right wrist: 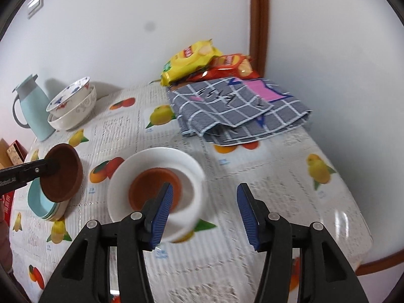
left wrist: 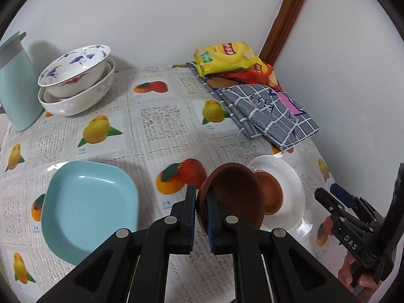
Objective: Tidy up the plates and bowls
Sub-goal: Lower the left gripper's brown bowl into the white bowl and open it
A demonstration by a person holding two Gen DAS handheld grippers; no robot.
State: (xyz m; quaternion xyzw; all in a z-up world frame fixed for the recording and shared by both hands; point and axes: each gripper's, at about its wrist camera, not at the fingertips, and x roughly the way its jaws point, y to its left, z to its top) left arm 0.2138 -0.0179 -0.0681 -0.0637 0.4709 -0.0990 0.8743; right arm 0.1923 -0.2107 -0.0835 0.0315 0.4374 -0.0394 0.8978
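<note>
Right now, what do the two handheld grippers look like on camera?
Both the left gripper and the right gripper have black angular plastic linkages with round silver pivot pins and ribbed blue pads on the jaws. From the left wrist view, the right one's side carries white lettering reading DAS.

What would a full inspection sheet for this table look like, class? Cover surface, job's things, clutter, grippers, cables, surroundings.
Surface: table under a fruit-print cloth.
Job's things: brown bowl held tilted; second brown bowl inside the white bowl; light blue plate; stacked patterned bowls at the back.
Clutter: light blue jug, folded checked cloth, two snack bags.
Grippers: left gripper shut on the brown bowl's rim; right gripper open, empty.
Cables: nothing seen.
Surroundings: white walls, brown wooden trim, wall switch.
</note>
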